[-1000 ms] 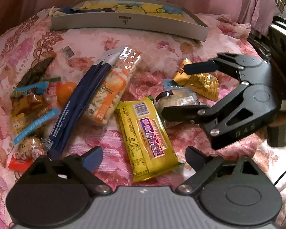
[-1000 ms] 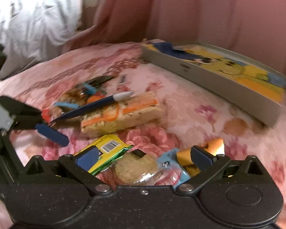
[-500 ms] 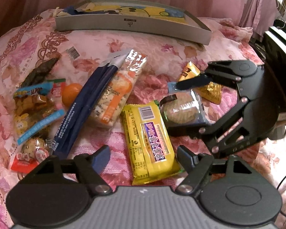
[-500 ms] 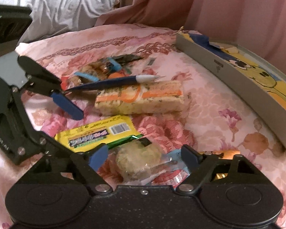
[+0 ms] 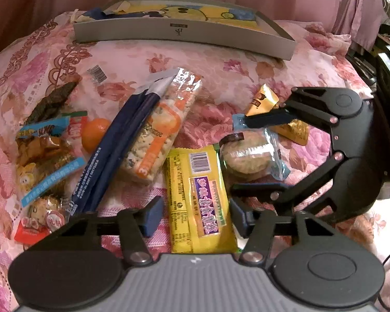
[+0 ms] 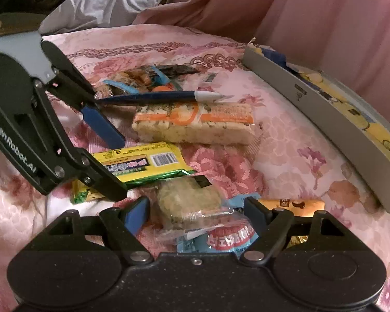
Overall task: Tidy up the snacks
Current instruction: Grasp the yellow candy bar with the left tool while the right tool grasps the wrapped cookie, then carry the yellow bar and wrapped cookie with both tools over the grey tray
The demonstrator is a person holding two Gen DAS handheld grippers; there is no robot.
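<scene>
Snacks lie on a pink floral bedspread. My left gripper (image 5: 193, 217) is open, its fingers either side of a yellow snack bar (image 5: 197, 197). My right gripper (image 6: 196, 213) is open, its fingers either side of a clear-wrapped round rice cake (image 6: 188, 202); it shows in the left wrist view (image 5: 257, 153) around the same cake (image 5: 247, 154). The left gripper shows in the right wrist view (image 6: 111, 161) over the yellow bar (image 6: 143, 162). A long rice cracker pack (image 5: 163, 127) and a dark blue packet (image 5: 117, 150) lie beside them.
A grey tray (image 5: 184, 30) with a yellow cartoon lining sits at the far edge. A gold packet (image 5: 270, 104) lies behind the rice cake. A pile of small sweets (image 5: 41, 156) and an orange (image 5: 93, 134) lie left. Dark equipment (image 5: 387, 83) stands right.
Both grippers have moved down and closer to the snacks. The right gripper has narrowed around the rice cake, and the left one has narrowed around the yellow bar.
</scene>
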